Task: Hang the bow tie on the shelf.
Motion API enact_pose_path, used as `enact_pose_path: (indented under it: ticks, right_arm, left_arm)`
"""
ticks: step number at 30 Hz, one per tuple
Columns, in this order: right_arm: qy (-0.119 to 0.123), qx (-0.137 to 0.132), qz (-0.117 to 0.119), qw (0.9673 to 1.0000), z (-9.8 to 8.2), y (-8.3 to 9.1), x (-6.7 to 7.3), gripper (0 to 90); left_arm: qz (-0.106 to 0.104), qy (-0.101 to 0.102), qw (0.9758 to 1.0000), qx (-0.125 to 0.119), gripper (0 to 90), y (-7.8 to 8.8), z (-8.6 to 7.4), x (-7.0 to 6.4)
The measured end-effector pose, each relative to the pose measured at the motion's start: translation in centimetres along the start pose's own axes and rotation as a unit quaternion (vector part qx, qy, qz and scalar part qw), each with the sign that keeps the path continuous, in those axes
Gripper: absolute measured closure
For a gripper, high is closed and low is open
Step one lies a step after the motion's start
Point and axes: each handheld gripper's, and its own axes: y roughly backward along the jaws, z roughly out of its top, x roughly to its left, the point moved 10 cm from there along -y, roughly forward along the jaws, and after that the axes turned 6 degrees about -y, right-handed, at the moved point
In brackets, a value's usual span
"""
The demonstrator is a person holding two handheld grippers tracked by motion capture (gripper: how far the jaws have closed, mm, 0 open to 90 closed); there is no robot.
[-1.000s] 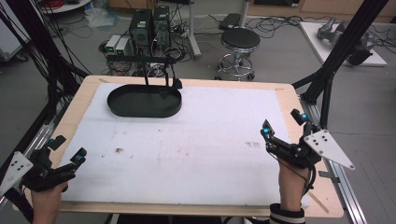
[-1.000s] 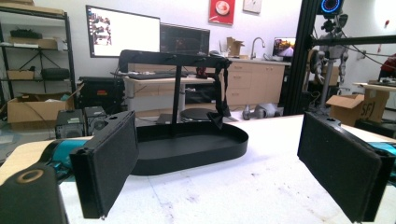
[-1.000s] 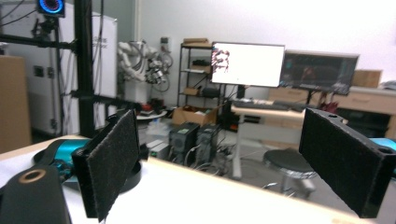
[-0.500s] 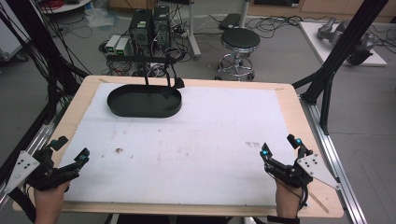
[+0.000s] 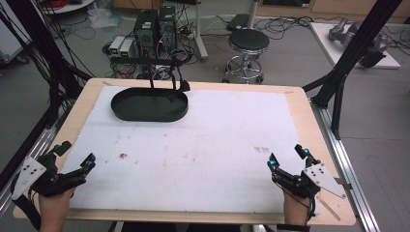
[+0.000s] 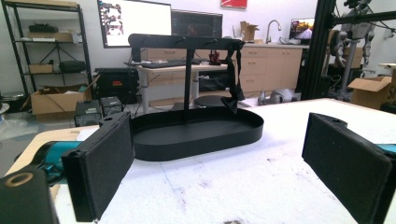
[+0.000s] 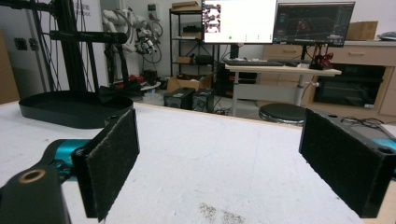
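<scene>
I see my left claw (image 5: 75, 153) at the near left corner of the pale wooden tabletop (image 5: 300, 104), its black padded jaws spread wide with nothing between them. My right claw (image 5: 287, 156) sits at the near right edge, jaws likewise wide apart and empty, hovering low over the stained white foam mat (image 5: 203, 145) that covers most of the tabletop. From above, the black oval tray with a T-shaped rack rising from it (image 5: 150, 104) stands at the far left of the mat, well apart from both claws. The left gripper view looks straight at that tray (image 6: 196, 133) between its open jaws and shows a small black bow tie (image 6: 232, 100) hanging from the rack's crossbar, which the high view renders too small to read. The right gripper view catches the tray (image 7: 70, 109) off to its left, and, beyond the tabletop's far edge, a round black stool (image 7: 282, 112).
</scene>
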Motion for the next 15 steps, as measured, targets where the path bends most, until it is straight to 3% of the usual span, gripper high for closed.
enact_pose_path:
  ticks: [8, 15]
  right_arm:
    - [-0.003, 0.001, -0.005, 1.0000, -0.15, 0.63, -0.44, 11.3]
    - [0.010, 0.011, 0.005, 0.9999, -0.59, 0.38, -0.06, 11.3]
  left_arm:
    - [-0.005, 0.000, 1.0000, 0.005, 9.0, -0.54, -0.47, -0.38]
    - [-0.001, -0.002, 1.0000, 0.003, 9.0, -0.46, -0.45, -0.26]
